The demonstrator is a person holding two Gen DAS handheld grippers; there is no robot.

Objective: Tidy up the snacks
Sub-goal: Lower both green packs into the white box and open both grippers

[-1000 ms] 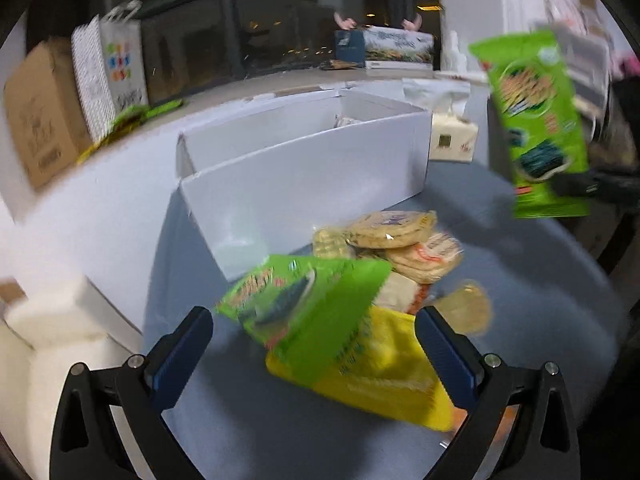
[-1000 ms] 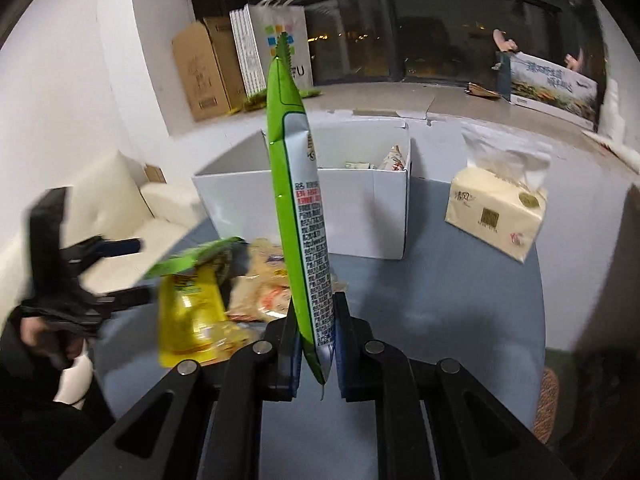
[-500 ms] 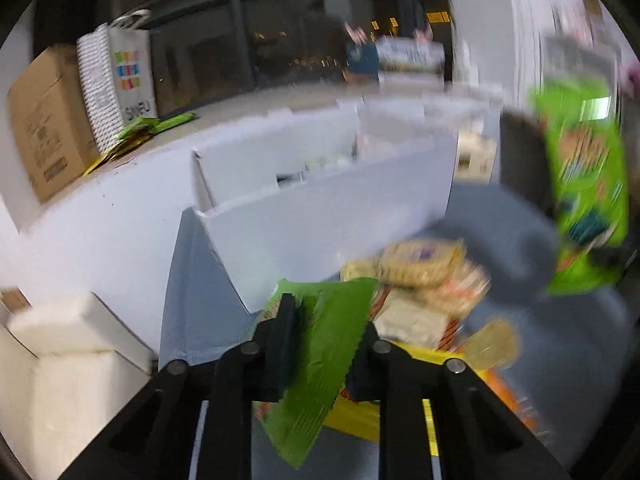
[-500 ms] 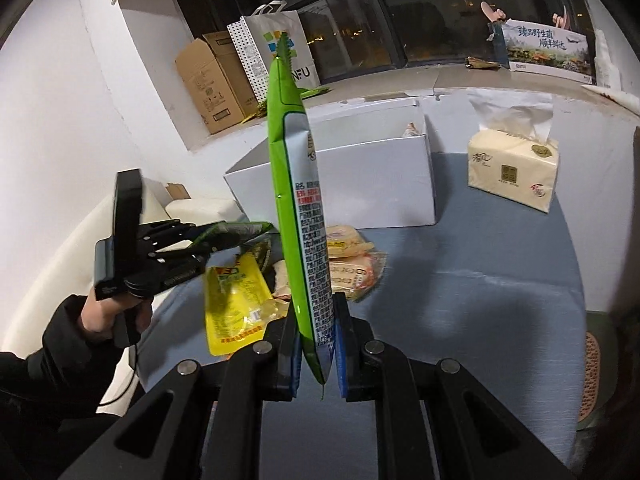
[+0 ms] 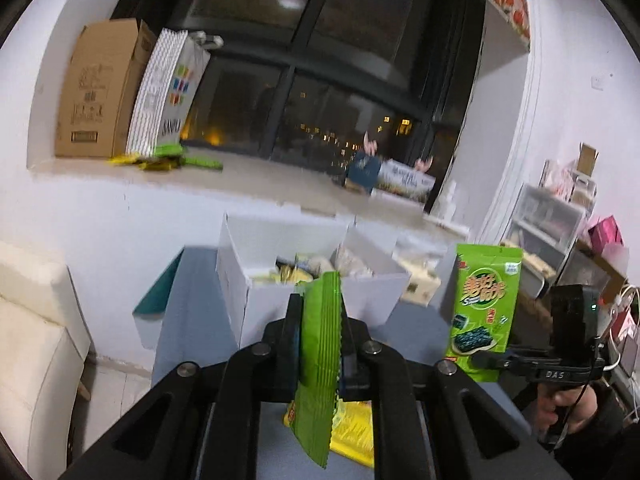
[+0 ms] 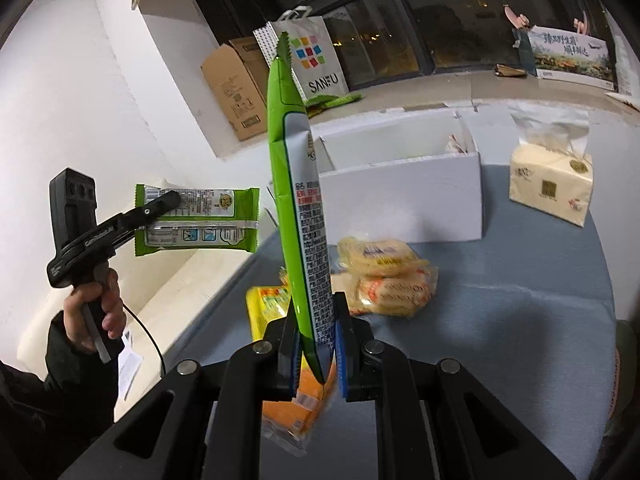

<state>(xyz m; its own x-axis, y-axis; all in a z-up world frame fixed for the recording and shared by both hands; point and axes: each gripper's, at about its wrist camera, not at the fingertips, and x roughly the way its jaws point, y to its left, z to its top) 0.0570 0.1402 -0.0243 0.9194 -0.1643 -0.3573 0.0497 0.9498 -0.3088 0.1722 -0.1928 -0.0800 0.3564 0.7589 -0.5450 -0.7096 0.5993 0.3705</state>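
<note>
You are holding two flat green foil seaweed snack packets in the air above the grey-blue tabletop (image 6: 520, 320). Your left gripper (image 5: 320, 344) is pinching one green packet (image 5: 318, 360) edge-on between its closed fingers, in front of the open white cardboard box (image 5: 316, 300) that is already holding snacks. Your right gripper (image 6: 316, 344) is clamping the second green packet (image 6: 300, 216) upright by its lower end. Below it, a yellow pouch (image 6: 266, 308) and clear bags of pale round crackers (image 6: 384, 276) are lying beside the box, with a cream tissue pack (image 6: 550, 184) further right.
</note>
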